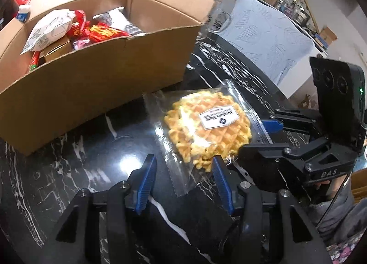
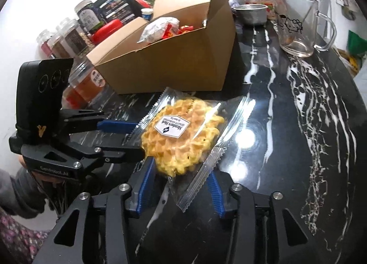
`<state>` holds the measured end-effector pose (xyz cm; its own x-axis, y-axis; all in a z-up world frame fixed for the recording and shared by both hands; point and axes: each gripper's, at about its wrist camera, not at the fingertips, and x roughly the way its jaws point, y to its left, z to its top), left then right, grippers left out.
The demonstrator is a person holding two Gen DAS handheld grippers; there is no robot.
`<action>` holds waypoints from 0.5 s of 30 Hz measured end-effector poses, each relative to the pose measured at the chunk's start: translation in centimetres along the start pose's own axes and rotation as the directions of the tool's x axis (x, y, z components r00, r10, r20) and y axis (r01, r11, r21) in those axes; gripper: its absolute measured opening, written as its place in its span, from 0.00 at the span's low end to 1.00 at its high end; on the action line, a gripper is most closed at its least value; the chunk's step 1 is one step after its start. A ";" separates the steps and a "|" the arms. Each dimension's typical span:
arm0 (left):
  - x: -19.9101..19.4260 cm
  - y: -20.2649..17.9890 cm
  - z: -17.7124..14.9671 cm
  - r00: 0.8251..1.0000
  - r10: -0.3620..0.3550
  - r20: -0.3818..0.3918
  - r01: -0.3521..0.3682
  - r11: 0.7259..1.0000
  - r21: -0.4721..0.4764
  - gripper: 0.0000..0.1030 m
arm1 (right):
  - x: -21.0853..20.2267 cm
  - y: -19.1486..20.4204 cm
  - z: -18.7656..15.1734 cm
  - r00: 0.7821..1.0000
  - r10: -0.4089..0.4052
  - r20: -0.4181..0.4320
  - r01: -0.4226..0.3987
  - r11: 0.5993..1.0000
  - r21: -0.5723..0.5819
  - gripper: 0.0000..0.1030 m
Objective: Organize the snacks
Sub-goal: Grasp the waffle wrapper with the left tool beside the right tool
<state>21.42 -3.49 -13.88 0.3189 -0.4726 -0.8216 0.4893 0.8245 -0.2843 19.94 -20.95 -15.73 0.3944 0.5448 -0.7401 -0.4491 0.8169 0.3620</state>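
Note:
A waffle in a clear wrapper [image 1: 206,131] [image 2: 181,135] lies flat on the black marble table [image 1: 80,149] just in front of an open cardboard box [image 1: 103,76] [image 2: 172,64] that holds several snack packs [image 1: 96,30]. My left gripper [image 1: 183,158] [image 2: 140,139] straddles one end of the wrapper; one pad is at the waffle, the other stands off the film edge. My right gripper [image 2: 180,167] [image 1: 252,136] straddles the opposite end, one pad against the waffle and the crimped film edge lying over the other. Neither gripper visibly squeezes the pack.
A glass mug [image 2: 296,23] and a small metal bowl [image 2: 252,12] stand behind and to the right of the box. Spice jars [image 2: 68,37] line the table's left edge. A blue quilted chair back [image 1: 263,34] sits beyond the table. A grey sleeve [image 1: 337,206] shows behind the right gripper.

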 end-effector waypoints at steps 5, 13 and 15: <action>-0.2 0.5 0.6 1.000 0.006 0.011 -0.006 1.000 -0.005 0.49 | -0.7 -0.8 0.0 1.000 -0.018 0.012 0.018 0.999 0.036 0.59; 0.7 0.7 1.2 0.996 -0.093 -0.007 0.093 0.996 -0.005 0.49 | -0.7 -1.6 0.7 0.999 0.011 0.035 -0.013 0.997 0.078 0.59; 0.8 0.8 1.4 0.995 -0.100 0.006 0.100 0.995 -0.003 0.49 | -0.5 -1.8 0.9 0.999 0.010 0.034 -0.013 0.996 0.089 0.59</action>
<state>23.24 -3.65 -14.05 0.2736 -0.5544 -0.7860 0.5161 0.7742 -0.3664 21.26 -22.53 -15.52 0.4172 0.5591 -0.7165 -0.3810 0.8233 0.4206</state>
